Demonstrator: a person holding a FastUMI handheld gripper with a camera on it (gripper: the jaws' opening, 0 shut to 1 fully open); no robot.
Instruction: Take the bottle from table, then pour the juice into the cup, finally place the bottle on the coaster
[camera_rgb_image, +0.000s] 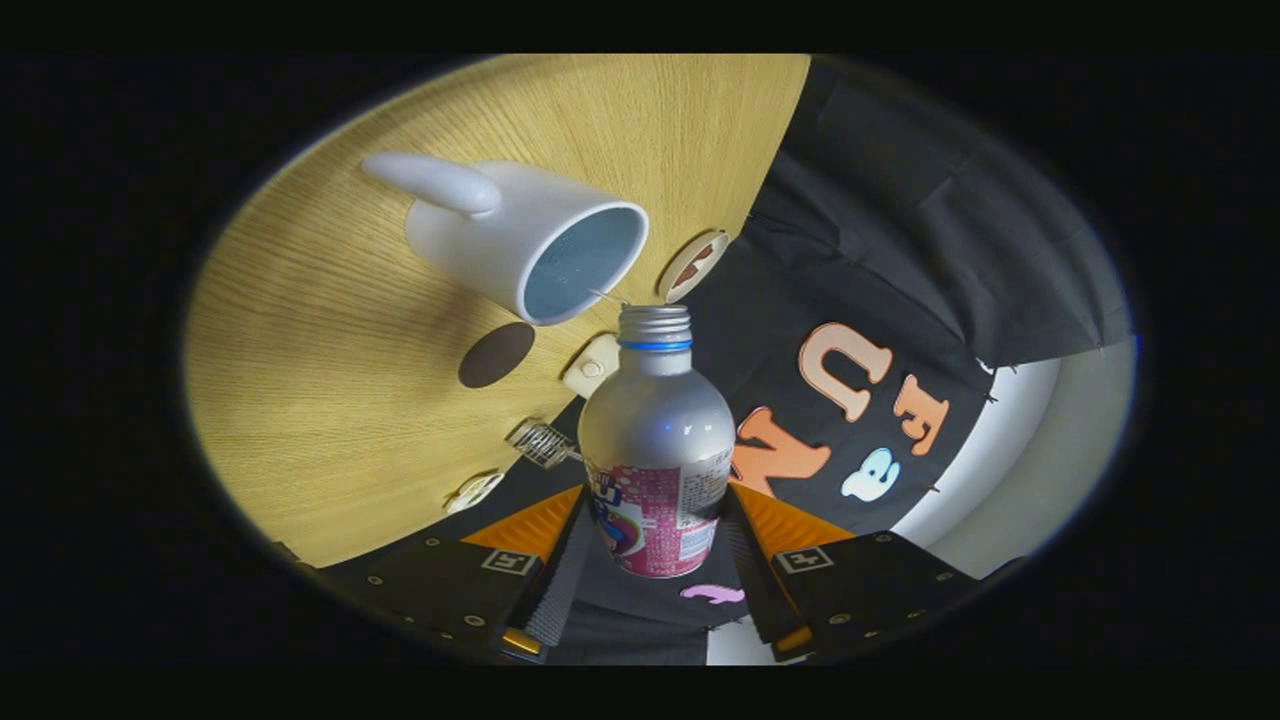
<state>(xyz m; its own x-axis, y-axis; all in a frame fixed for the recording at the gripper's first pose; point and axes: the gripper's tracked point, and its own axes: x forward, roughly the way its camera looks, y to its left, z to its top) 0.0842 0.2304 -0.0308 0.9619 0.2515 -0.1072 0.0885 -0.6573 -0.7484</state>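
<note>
Bottle (656, 440) held in gripper (655, 560), tipped toward cup (520, 240).

Both fingers press the bottle's labelled lower body, one on each side, jaws closed to the bottle's width. Bottle at frame centre, its ribbed neck pointing up-frame, the mouth just below the cup's rim. White cup upper left of centre on the wooden table (330, 400), handle toward upper left. Dark round coaster (496, 354) left of the bottle neck, below the cup. Liquid flow: cannot tell.
</note>
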